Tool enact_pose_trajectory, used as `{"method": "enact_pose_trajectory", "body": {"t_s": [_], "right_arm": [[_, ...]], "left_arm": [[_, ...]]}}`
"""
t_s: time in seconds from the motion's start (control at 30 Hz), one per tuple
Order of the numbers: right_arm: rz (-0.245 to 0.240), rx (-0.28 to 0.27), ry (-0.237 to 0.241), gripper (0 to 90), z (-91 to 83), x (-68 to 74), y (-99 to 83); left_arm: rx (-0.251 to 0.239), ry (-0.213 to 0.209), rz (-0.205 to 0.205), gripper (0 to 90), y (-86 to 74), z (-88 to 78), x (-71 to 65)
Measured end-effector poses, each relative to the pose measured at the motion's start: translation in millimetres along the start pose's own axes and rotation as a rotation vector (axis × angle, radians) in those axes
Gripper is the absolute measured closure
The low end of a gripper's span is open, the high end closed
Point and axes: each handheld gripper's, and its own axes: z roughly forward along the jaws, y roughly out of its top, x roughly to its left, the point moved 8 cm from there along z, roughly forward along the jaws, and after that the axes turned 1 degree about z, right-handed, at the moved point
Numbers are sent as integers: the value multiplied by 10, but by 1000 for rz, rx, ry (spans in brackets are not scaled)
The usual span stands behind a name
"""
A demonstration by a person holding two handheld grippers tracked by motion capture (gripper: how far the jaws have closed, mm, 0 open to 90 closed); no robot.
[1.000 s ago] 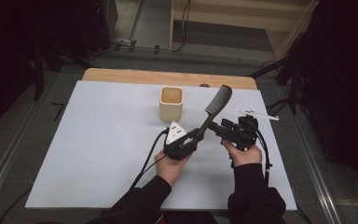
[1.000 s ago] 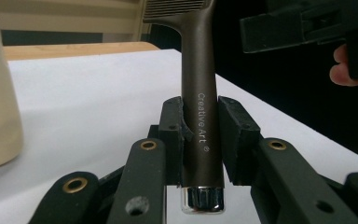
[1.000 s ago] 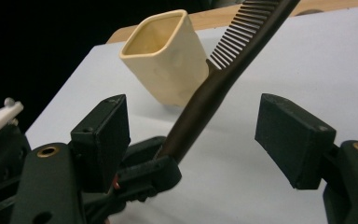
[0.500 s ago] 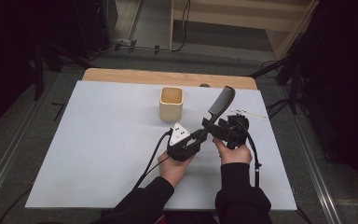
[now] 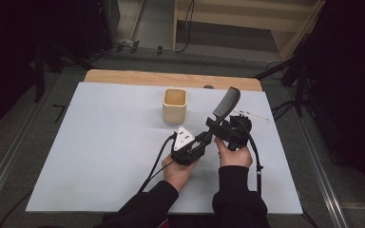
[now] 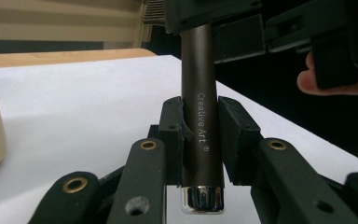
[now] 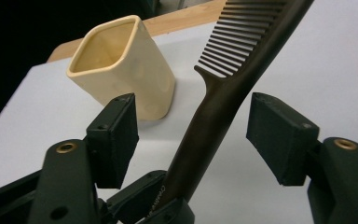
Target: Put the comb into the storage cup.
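Nearest to us, the left gripper (image 5: 196, 145) has its fingers (image 6: 172, 135) clamped tight on the lower end of the comb (image 5: 224, 108), just above the shiny cap on the handle, and it's holding that comb up off the counter (image 5: 100, 142), tilted up and away toward the right. Right beside it, the right gripper (image 5: 228, 130) has come in around the handle higher up; its fingers (image 7: 282, 135) have just been closing, with the handle standing between them, but there's daylight on both sides — no contact yet, a half-open stance. Beyond the two hands sits the cream cup (image 5: 174, 105), upright and open-mouthed, near the comb's toothed end.

Here's the worry, I'd say: the comb leans across the right gripper's gap rather than sitting square, so one pad could meet it first and lever it sideways in the left grip. If the left lets go before the right has truly bitten, that comb drops. And the teeth are close enough to the cup that a swing could knock it.
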Motion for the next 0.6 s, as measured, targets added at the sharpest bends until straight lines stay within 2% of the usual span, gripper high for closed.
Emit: {"method": "enact_pose_trajectory", "body": {"t_s": [0.1,0.2,0.27,0.37,0.43,0.6], "right_arm": [[30,4,12,364,23,13,9],[26,12,5,387,40,24,6],[33,15,-6,410,47,25,5],[63,22,-2,446,69,-1,11],[101,33,8,466,83,-2,12],[125,49,0,529,123,1,9]], "left_arm": [[0,-2,-6,730,-3,-1,-11],[1,-3,-14,730,-5,-7,-4],[4,-11,-38,730,-7,-6,-2],[6,-8,-40,730,-11,-5,-4],[0,-6,-33,729,-6,-7,-7],[-5,-1,-28,730,3,-16,-10]]}}
